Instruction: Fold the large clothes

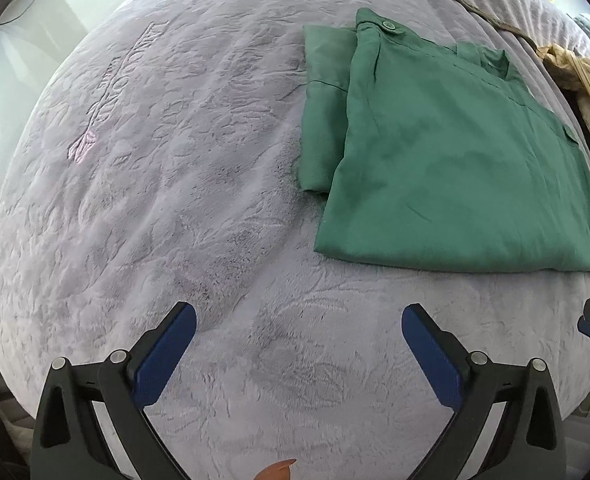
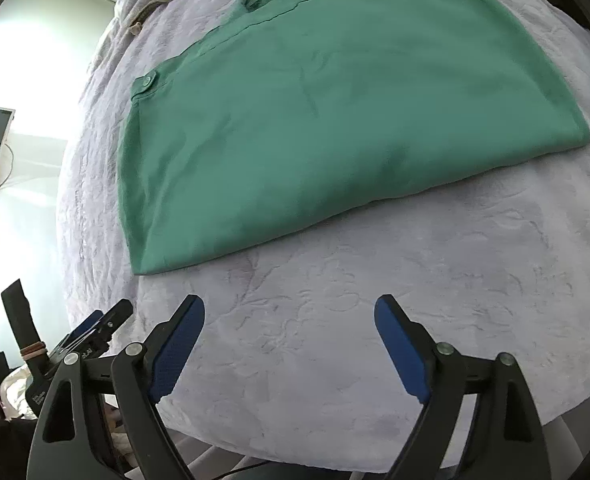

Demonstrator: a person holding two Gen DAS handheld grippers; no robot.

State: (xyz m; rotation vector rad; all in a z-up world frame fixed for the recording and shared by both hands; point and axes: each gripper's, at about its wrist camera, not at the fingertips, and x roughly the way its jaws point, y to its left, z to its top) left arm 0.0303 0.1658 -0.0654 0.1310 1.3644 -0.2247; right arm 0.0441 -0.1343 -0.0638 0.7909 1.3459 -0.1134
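So, green shirt (image 2: 335, 112) folded flat on the bed, both grippers clear of it.

Going left to right: the left gripper (image 1: 299, 320) hangs over bare lavender blanket (image 1: 155, 200), jaws spread wide with nothing between them. The shirt lies up and to its right, one sleeve part sticking out along its left edge, collar and a buttoned tab at the far end. The right gripper (image 2: 289, 316) sits just short of the shirt's near folded edge, jaws apart and empty too. A yellowish cloth (image 1: 583, 76) is bunched past the shirt's far right.
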